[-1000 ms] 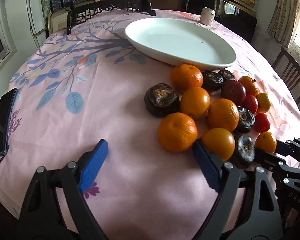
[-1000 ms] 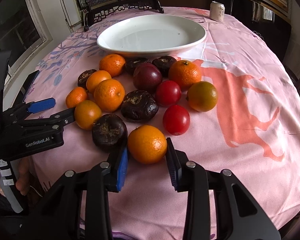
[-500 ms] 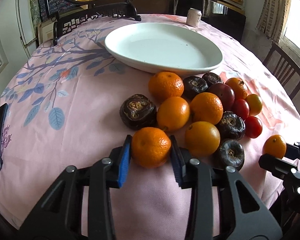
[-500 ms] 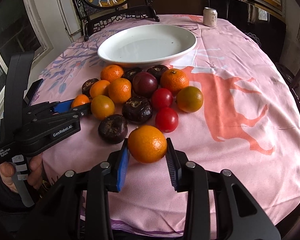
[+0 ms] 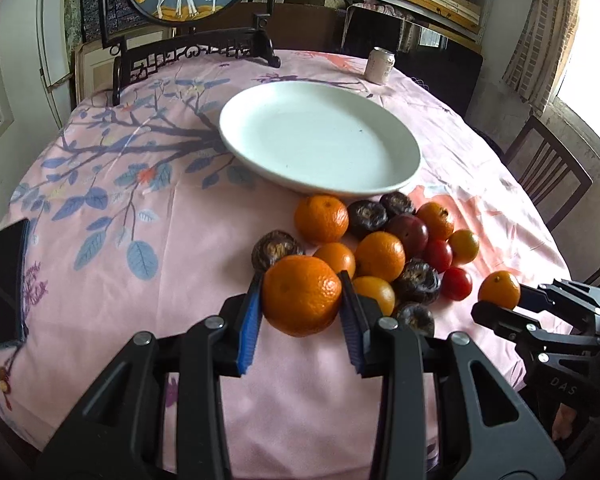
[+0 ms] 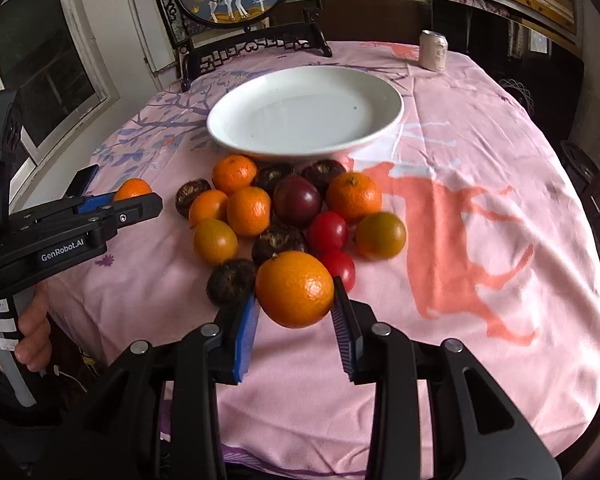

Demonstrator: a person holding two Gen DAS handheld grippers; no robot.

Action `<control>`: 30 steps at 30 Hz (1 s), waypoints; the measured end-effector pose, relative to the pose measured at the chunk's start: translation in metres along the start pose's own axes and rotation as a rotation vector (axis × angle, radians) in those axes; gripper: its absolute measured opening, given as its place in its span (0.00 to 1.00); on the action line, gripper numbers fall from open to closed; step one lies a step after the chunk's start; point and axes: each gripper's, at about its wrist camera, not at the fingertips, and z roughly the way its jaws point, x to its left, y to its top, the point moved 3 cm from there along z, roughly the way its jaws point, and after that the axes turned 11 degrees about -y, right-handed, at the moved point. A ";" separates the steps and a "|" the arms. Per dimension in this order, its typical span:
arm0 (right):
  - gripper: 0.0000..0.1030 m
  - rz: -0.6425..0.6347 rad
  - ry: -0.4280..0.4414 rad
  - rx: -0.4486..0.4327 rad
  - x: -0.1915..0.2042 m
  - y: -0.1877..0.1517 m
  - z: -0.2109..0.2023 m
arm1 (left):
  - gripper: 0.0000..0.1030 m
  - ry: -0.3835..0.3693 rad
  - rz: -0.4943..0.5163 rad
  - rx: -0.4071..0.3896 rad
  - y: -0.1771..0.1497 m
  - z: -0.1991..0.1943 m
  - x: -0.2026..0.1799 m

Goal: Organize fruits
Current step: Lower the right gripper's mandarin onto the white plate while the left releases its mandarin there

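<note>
holding two oranges, one per claw (image 5: 302,322) (image 6: 294,322), one white plate (image 5: 404,176)

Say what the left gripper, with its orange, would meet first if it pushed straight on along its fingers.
Probably the fruit pile: the left gripper, shut on an orange, points at the small orange and the dark fruit right behind it. The white plate lies beyond. Depth is uncertain.

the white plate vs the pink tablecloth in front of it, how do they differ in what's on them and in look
The white plate holds no fruit; the pink tablecloth carries the whole cluster of oranges, red fruits and dark fruits beside the plate's near rim. The plate is plain and glossy; the tablecloth is printed with blue leaves and a coral animal shape. The plate is a rigid oval; the tablecloth is soft and creased.
</note>
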 end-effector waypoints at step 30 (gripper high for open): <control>0.63 -0.128 -0.116 0.047 -0.029 0.235 0.169 | 0.81 0.051 -0.110 0.066 0.226 0.152 0.052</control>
